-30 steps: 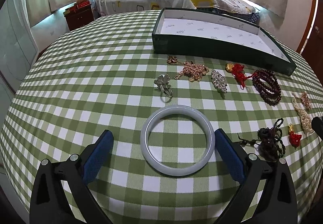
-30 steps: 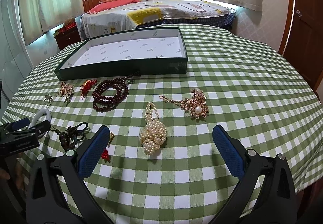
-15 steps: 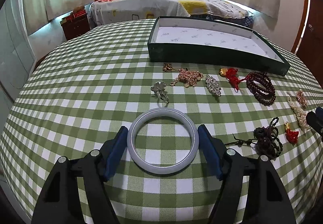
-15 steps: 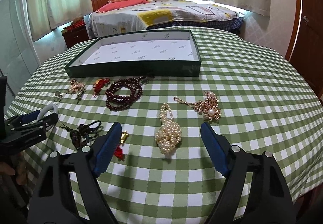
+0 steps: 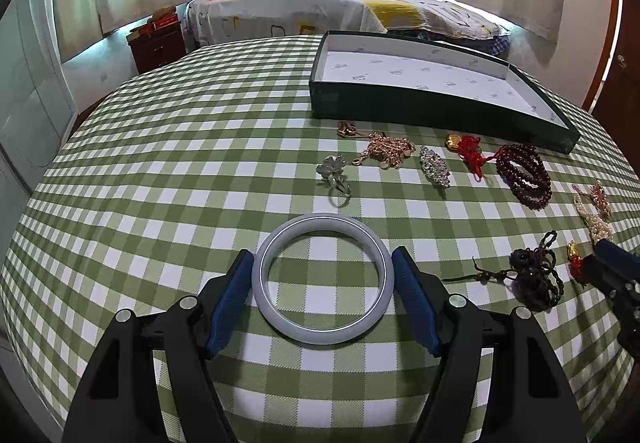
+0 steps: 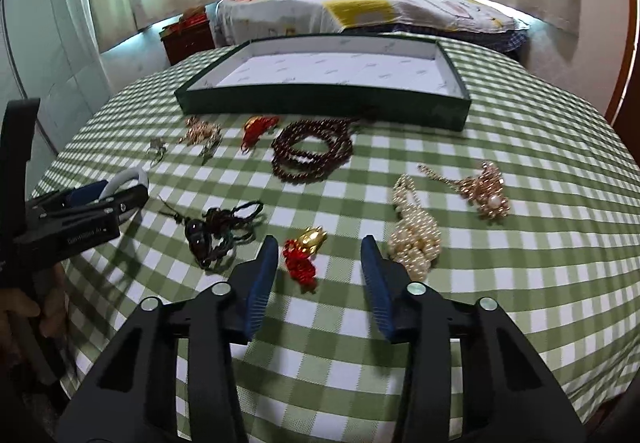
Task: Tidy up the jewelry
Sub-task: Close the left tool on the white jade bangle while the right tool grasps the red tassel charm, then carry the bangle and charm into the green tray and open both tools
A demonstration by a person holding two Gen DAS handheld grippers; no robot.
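A pale grey-white bangle [image 5: 320, 335] lies flat on the green checked cloth, and my left gripper [image 5: 322, 255] is shut on it, a blue pad against each side. In the right wrist view that left gripper [image 6: 120, 199] shows at the left edge with the bangle [image 6: 128, 177] in it. My right gripper [image 6: 319, 241] hangs low over a small gold charm with a red tassel [image 6: 304, 251]. Its jaws are closing, the charm lies between them, and the pads stand clear of it. An open dark green box with a white lining [image 5: 420, 111] stands at the back.
Loose pieces lie between the box and the grippers: a dark red bead strand [image 6: 312, 155], a pearl cluster [image 6: 416, 239], a gold pearl brooch [image 6: 486, 191], a dark cord bracelet [image 6: 216, 231], a crystal brooch [image 5: 434, 171]. The round table's edge curves close below both grippers.
The left jaws came in from wide apart onto the bangle's sides. The right gripper shifted left from the pearl cluster to the red-tasselled charm, its jaws narrowing.
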